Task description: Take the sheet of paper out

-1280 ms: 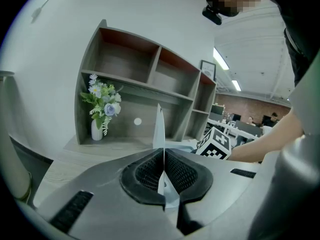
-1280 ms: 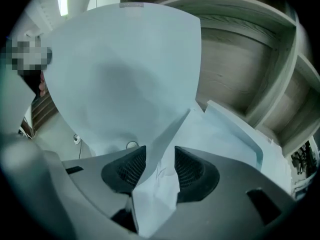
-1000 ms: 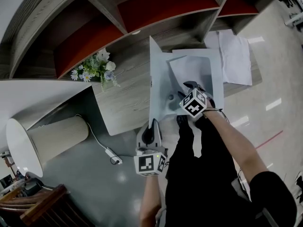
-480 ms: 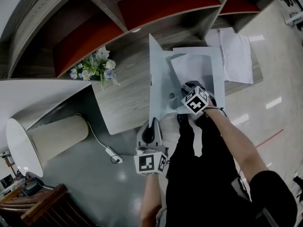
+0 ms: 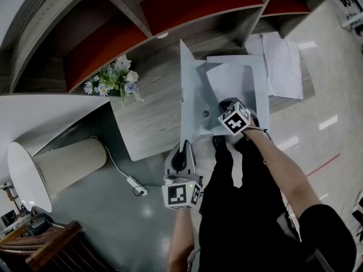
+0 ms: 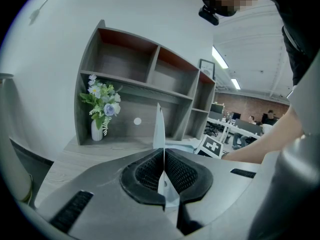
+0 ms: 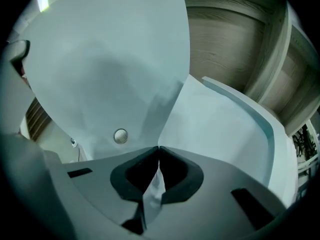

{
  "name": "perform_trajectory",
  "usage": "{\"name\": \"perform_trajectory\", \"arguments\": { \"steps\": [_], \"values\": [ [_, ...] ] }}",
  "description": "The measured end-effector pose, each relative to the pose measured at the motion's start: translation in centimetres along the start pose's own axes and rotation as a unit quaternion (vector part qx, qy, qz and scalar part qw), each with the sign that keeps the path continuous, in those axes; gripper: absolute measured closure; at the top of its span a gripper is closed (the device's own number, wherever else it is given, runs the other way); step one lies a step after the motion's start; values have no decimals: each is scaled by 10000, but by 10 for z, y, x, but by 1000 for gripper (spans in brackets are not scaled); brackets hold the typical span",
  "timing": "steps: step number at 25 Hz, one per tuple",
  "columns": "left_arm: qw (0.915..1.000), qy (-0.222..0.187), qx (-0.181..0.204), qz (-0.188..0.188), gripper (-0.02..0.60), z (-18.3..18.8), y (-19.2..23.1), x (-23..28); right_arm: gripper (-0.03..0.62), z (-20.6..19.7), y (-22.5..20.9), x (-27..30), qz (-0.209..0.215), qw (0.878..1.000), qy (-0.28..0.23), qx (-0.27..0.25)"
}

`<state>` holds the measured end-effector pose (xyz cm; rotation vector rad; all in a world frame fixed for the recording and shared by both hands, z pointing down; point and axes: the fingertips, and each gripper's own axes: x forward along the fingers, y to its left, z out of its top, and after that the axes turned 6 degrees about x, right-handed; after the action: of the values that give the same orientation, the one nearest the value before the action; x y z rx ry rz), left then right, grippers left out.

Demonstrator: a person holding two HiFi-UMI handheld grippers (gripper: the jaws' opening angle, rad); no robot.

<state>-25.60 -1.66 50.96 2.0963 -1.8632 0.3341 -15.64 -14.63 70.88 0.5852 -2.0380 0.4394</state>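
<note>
A pale blue folder point(image 5: 195, 115) lies open on the wooden desk point(image 5: 150, 115). Its cover flap point(image 6: 158, 126) stands upright, edge-on, and my left gripper point(image 6: 163, 156) is shut on the flap's near corner. Inside lies the white sheet of paper point(image 5: 231, 79), with the folder's back point(image 5: 260, 103) under it. My right gripper point(image 5: 225, 110) points steeply down at the sheet's near edge. In the right gripper view the jaws of the right gripper point(image 7: 158, 156) are closing, and the pads pinch a crumpled bit of the sheet point(image 7: 215, 129). The cover point(image 7: 110, 59) with its round snap point(image 7: 120, 135) rises on the left.
Loose white papers point(image 5: 282, 67) lie at the desk's right end. A vase of flowers point(image 5: 117, 84) stands to the left of the folder. Wooden shelves with red backs point(image 5: 170, 10) run behind. A pale cylinder point(image 5: 54, 169) and a cable point(image 5: 133, 186) are on the floor.
The right gripper's cube has shifted slightly right and toward the sheet's near edge. The left gripper and the upright flap have not moved.
</note>
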Motion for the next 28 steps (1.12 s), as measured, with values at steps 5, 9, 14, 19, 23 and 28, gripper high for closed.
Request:
{"name": "perform_trajectory", "arguments": {
  "steps": [5, 9, 14, 19, 23, 28],
  "values": [
    [10000, 4, -33, 11, 568, -1, 0, 0, 580, -2, 0, -4, -56, 10000, -63, -10],
    [10000, 11, -4, 13, 568, -1, -1, 0, 580, -2, 2, -9, -73, 9998, -163, -36],
    [10000, 17, -13, 14, 568, -1, 1, 0, 582, 7, 4, -20, -68, 9993, -352, -40],
    [10000, 5, 19, 19, 568, -2, 1, 0, 582, 16, 8, -38, -40, 9982, -593, 22],
    [10000, 6, 18, 30, 568, -4, 1, 0, 582, 23, 10, -55, -32, 9965, -827, 107],
    [10000, 7, 71, -13, 568, -4, 0, 0, 582, 33, 14, -77, -41, 9940, -1091, 64]
  ]
}}
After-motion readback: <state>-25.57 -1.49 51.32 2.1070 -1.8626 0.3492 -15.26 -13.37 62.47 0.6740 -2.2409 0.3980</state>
